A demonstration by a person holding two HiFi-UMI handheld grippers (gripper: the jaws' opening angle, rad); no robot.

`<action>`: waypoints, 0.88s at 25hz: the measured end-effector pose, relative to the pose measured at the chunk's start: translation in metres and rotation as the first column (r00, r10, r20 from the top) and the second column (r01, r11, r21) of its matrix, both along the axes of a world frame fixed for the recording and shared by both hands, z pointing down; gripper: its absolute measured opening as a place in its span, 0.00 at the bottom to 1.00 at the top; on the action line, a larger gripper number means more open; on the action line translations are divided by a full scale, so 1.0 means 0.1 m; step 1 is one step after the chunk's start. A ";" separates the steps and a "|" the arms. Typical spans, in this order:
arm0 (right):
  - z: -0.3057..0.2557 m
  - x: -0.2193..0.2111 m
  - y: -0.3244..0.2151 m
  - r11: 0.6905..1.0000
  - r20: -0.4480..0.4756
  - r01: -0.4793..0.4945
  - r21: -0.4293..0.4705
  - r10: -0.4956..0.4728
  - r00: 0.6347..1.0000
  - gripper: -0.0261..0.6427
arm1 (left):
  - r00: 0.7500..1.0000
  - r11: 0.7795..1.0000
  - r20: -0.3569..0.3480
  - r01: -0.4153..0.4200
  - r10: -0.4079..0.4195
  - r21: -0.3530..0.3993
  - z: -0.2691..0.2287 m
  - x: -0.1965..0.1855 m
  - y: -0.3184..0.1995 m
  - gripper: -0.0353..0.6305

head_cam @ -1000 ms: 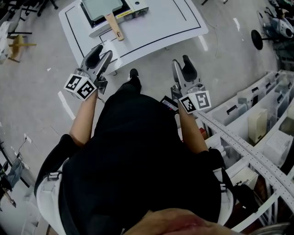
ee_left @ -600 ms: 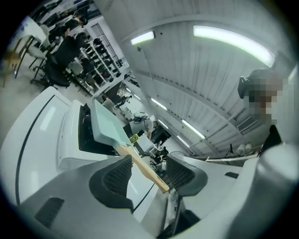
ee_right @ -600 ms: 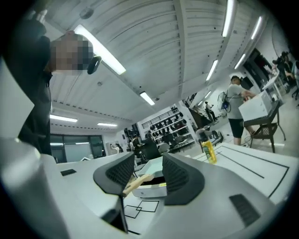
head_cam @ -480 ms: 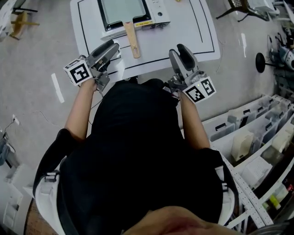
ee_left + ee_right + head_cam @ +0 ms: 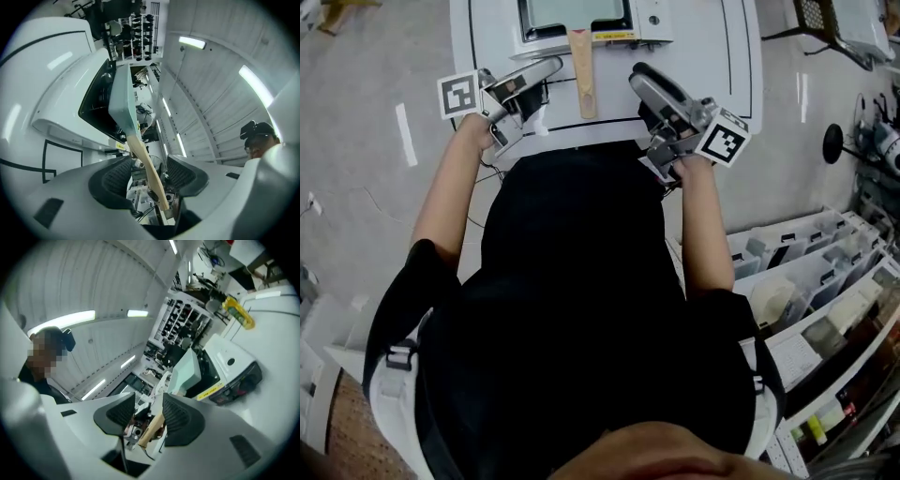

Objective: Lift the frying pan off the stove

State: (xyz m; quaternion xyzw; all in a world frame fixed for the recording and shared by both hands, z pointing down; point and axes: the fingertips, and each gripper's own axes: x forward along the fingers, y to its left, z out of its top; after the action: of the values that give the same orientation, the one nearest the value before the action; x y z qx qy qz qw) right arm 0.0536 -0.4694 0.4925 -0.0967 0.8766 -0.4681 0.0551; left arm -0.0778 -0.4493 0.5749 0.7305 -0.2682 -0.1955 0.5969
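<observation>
The frying pan [image 5: 572, 11] is sitting on the stove [image 5: 649, 23] at the table's [image 5: 712, 84] 12 o'clock edge, its wooden handle [image 5: 580, 61] pointing toward 6 o'clock. The left gripper [image 5: 546, 67] is hovering at the handle's 9 o'clock, jaws standing apart; in its own view the handle is showing in the gap, neither pad touching it. The right gripper [image 5: 639, 77] is hovering at the handle's 3 o'clock, its jaws parted and gripping nothing.

The frying pan [image 5: 574, 11] sits on the stove [image 5: 649, 21] on the white table [image 5: 717, 66]. Its wooden handle [image 5: 581, 70] lies between the left tool [image 5: 546, 73] and the right tool [image 5: 639, 84], touching neither.
</observation>
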 end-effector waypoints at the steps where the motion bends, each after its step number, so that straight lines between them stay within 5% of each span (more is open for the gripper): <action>1: 0.12 -0.05 0.00 0.997 -0.015 0.055 -0.045 -0.056 0.998 0.33 | 1.000 1.000 -0.025 -0.002 0.002 -0.029 0.07 0.04 -0.02 0.41; 10: 0.83 -0.44 0.04 0.874 0.020 0.265 -0.407 -0.282 0.959 0.33 | 0.990 0.990 -0.133 -0.071 0.054 -0.122 0.25 0.16 -0.22 0.41; 16: 0.76 -0.61 0.09 0.808 0.150 0.365 -0.463 -0.335 0.930 0.33 | 0.986 0.987 -0.151 -0.090 0.070 -0.130 0.29 0.28 -0.30 0.41; 22: 0.82 -0.80 0.18 0.772 0.143 0.430 -0.468 -0.414 0.899 0.29 | 0.978 0.990 -0.199 -0.088 0.065 -0.107 0.23 0.38 -0.36 0.41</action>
State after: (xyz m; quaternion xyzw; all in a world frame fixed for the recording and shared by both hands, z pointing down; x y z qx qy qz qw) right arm -0.0262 -0.4512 0.5743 0.0993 0.7275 -0.6759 -0.0637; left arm -0.0398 -0.4849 0.5983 0.6818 -0.1909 -0.2274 0.6686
